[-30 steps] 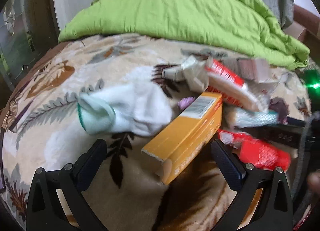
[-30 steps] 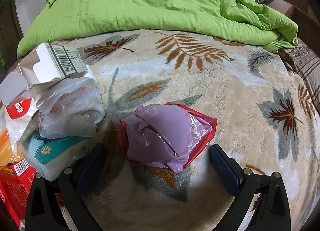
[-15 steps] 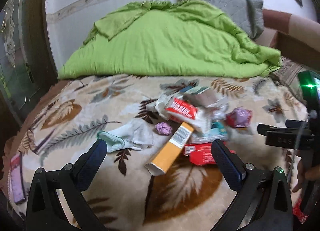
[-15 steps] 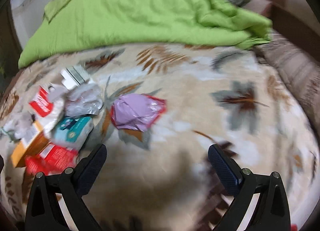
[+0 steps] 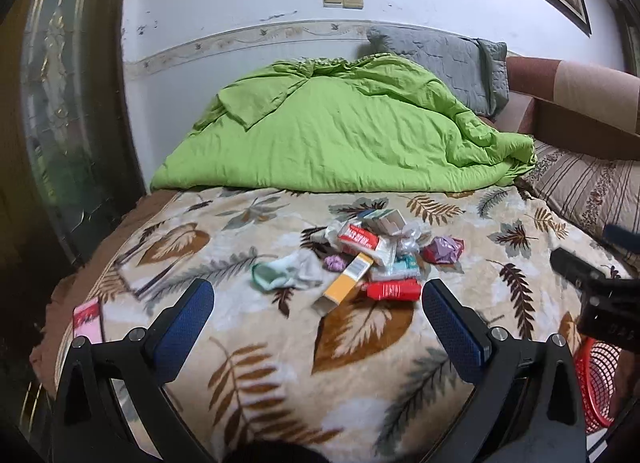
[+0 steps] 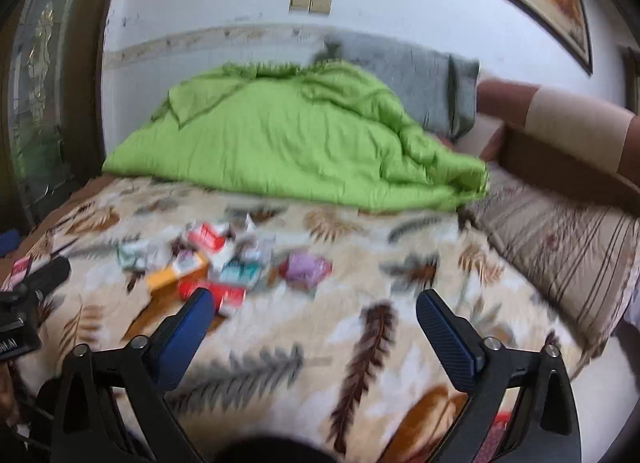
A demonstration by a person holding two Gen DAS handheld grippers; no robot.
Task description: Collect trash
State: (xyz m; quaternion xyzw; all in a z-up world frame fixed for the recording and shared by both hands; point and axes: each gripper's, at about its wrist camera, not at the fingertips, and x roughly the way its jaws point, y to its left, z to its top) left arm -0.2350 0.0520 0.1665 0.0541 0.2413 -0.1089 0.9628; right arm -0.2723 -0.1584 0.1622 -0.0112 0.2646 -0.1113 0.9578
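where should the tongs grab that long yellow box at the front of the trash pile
Grip the yellow box across its narrow width, near the open near end, coming from above. That end pokes free of the pile on the bare blanket; the far end is tucked under other wrappers.

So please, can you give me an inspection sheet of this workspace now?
Surface: leaf-pattern blanket covering the bed.
Job's things: trash pile mid-bed, with orange box, red packet, purple wrapper; red basket at the right edge.
Clutter: white sock beside the pile.
Grippers: left gripper and right gripper both open, empty.
Cables: nothing seen.
Surroundings: green duvet, grey pillow, wall.
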